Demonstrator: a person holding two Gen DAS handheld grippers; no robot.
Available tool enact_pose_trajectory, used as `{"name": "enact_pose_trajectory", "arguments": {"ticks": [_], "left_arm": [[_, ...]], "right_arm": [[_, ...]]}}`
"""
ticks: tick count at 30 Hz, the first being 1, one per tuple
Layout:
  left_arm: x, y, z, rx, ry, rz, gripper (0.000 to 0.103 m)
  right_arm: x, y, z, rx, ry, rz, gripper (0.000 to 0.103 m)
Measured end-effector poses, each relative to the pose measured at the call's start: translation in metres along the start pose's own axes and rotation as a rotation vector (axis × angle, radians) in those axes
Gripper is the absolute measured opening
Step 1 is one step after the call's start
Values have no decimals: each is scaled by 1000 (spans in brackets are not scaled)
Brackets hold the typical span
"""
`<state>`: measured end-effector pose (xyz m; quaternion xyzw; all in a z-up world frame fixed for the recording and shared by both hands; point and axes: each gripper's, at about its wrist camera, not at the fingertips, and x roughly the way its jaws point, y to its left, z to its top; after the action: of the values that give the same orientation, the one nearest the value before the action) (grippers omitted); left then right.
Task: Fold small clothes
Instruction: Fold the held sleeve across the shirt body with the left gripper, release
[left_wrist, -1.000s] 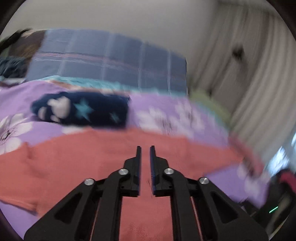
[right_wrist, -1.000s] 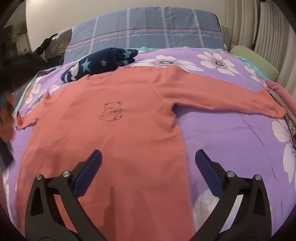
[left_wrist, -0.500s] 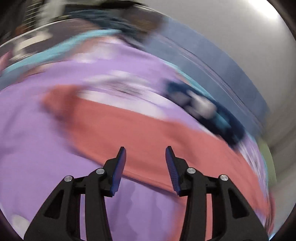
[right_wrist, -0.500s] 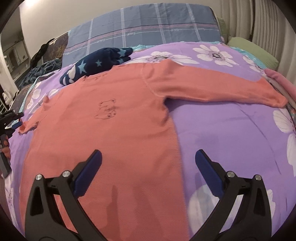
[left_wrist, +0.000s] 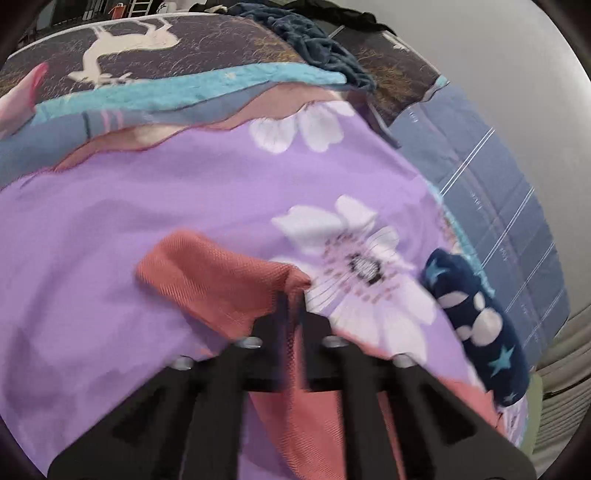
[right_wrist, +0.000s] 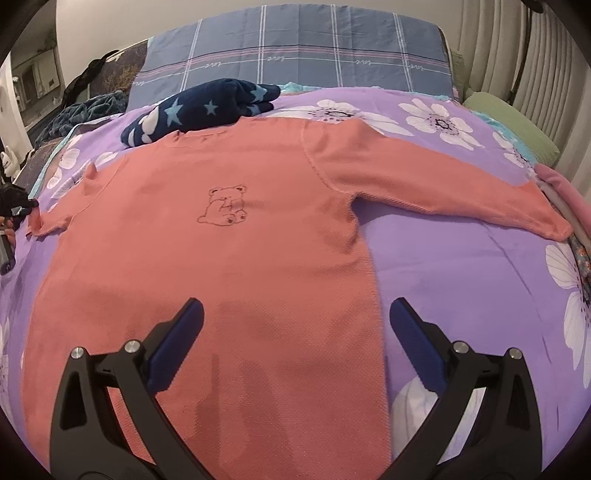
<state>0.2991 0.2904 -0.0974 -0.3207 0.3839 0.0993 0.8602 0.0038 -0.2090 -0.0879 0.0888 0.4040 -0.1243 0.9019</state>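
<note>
A coral shirt lies flat, front up, on a purple flowered bedspread, its hem toward the foot edge of the bed and its neck toward the head edge. A small bear outline is stitched on the chest. The sleeve on the right-hand side of the right wrist view stretches straight out toward the side edge of the bed, its cuff near a pink cloth there. The other sleeve is short in view, and its cuff end is pinched by the left gripper, whose jaws are drawn nearly together on the fabric; that camera is blurred by motion, but the coral cloth clearly runs up between the two black fingers. In the right wrist view the same gripper shows as a dark shape at the far left, touching the cuff. The right gripper hangs above the lower part of the shirt with its blue-padded fingers spread wide and nothing between them. A folded navy garment with stars rests at the head edge of the bedspread, just touching the shirt's neckline. Behind it stands a blue plaid pillow. A green pillow sits at the far right corner, and a dark blanket with a white deer print lies beyond the left side of the bedspread.
</note>
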Motion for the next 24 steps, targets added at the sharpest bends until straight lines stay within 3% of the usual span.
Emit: {"name": "enact_pose_trajectory", "arguments": {"ticks": [3, 7, 11, 13, 15, 16, 17, 20, 22, 24], "left_arm": [[-25, -36, -6, 116, -83, -53, 2], [-63, -112, -52, 398, -106, -190, 2], [-100, -189, -145, 698, -16, -406, 2], [-111, -216, -194, 856, 34, -453, 4], [-122, -234, -248, 1023, 50, -451, 26], [-126, -238, -268, 1073, 35, -440, 50], [-130, -238, -279, 1094, 17, -433, 64], [-142, -233, -297, 1143, -56, -398, 71], [-146, -221, -290, 1121, -86, -358, 78], [-141, -208, -274, 1086, -107, -272, 81]], "right_arm": [[1, -4, 0, 9, -1, -6, 101], [3, -7, 1, 25, 3, 3, 101], [-2, -6, -1, 19, -9, 21, 101], [-4, -6, -2, 6, -13, 10, 101], [-6, -10, -2, 7, -16, -1, 101], [-7, -12, -2, 14, -18, -3, 101], [-9, -16, -2, 26, -20, -3, 101], [-12, -25, 1, 48, -31, 2, 101], [-14, -26, 5, 57, -42, 24, 101], [-17, -23, 10, 59, -55, 66, 101]]}}
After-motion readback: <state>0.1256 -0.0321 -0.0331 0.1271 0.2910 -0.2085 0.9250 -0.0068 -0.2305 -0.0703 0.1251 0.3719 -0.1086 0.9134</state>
